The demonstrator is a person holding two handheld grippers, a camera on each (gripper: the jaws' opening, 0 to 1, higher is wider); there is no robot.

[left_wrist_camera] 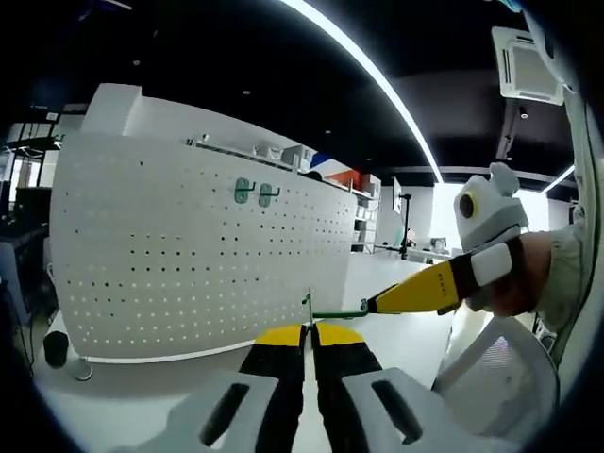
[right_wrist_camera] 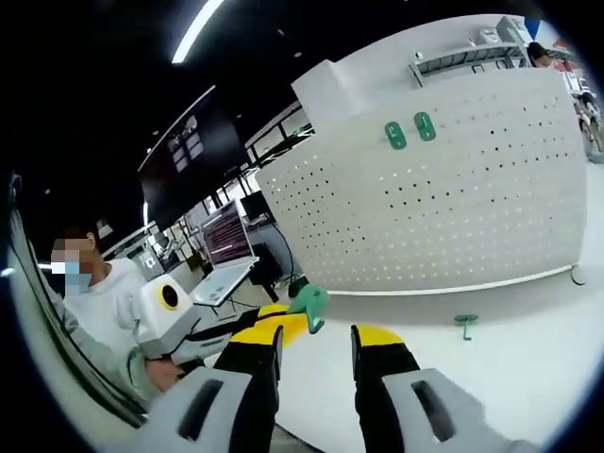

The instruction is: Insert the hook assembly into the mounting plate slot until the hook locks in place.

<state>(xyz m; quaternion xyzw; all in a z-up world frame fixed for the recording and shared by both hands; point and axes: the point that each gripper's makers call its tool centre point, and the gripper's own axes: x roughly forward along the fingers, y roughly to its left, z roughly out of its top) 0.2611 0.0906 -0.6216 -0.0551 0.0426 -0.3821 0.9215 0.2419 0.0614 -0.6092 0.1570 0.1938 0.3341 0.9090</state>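
Nearest, at the bottom of the left gripper view, the left gripper (left_wrist_camera: pixel 309 330) is clenched on a green hook (left_wrist_camera: pixel 332 311), which the right gripper (left_wrist_camera: pixel 370 306) meets from the right, seemingly for a handover. In the right gripper view its fingers (right_wrist_camera: pixel 267 336) stand released. The pegboard (left_wrist_camera: pixel 203 250) stands upright on the bench (right_wrist_camera: pixel 510 368); two hooks (left_wrist_camera: pixel 255 193) hang above, one spare (right_wrist_camera: pixel 464 324) lies lower right.

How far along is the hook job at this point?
Done: two green hooks already hang on the pegboard. In hand: the left gripper pinches a hook assembly, away from the board. Left: inserting it; a spare hook lies on the table.
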